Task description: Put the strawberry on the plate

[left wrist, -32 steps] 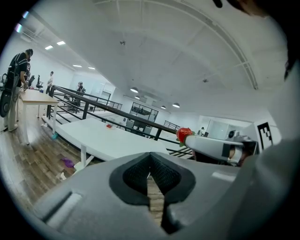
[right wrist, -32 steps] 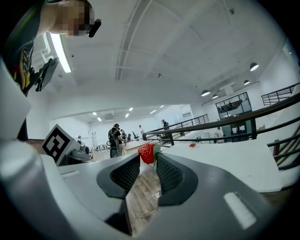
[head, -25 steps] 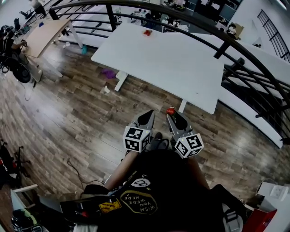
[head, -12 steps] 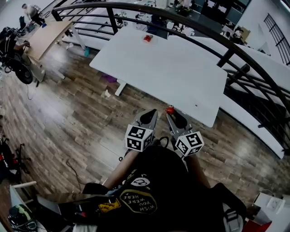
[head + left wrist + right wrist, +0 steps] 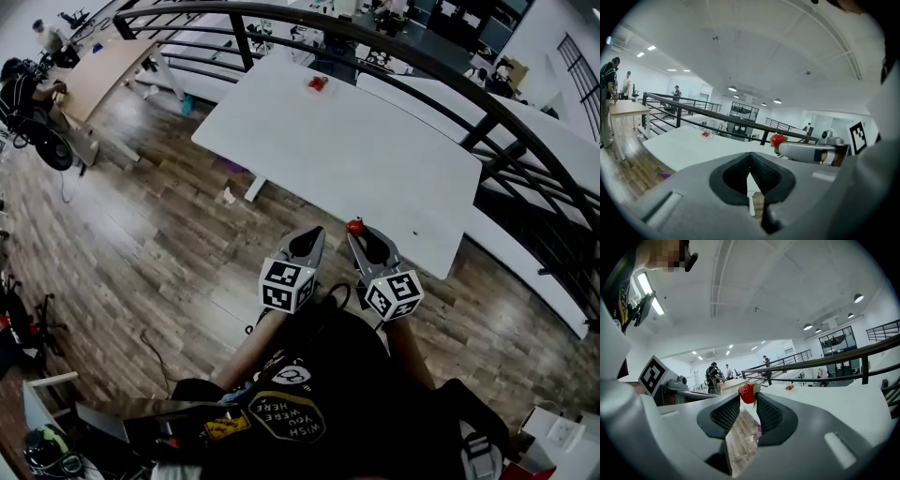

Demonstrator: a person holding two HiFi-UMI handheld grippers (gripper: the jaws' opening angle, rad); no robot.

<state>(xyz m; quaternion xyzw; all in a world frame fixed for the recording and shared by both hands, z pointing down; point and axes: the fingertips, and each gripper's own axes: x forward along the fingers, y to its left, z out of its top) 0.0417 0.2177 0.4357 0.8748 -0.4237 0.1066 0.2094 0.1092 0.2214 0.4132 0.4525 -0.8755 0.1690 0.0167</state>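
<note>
The worktop (image 5: 375,159) draws closer; right tongs (image 5: 355,233) grip the strawberry (image 5: 354,226) at its near edge, left tongs (image 5: 313,234) closed empty, plate (image 5: 319,84) still far.

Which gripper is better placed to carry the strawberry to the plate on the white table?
Right. The right gripper holds the strawberry at its jaw tips; the left gripper is shut and empty. The plate lies far across the table from both.

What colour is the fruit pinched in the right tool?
The strawberry is red with a green cap; right gripper view shows best.
</note>
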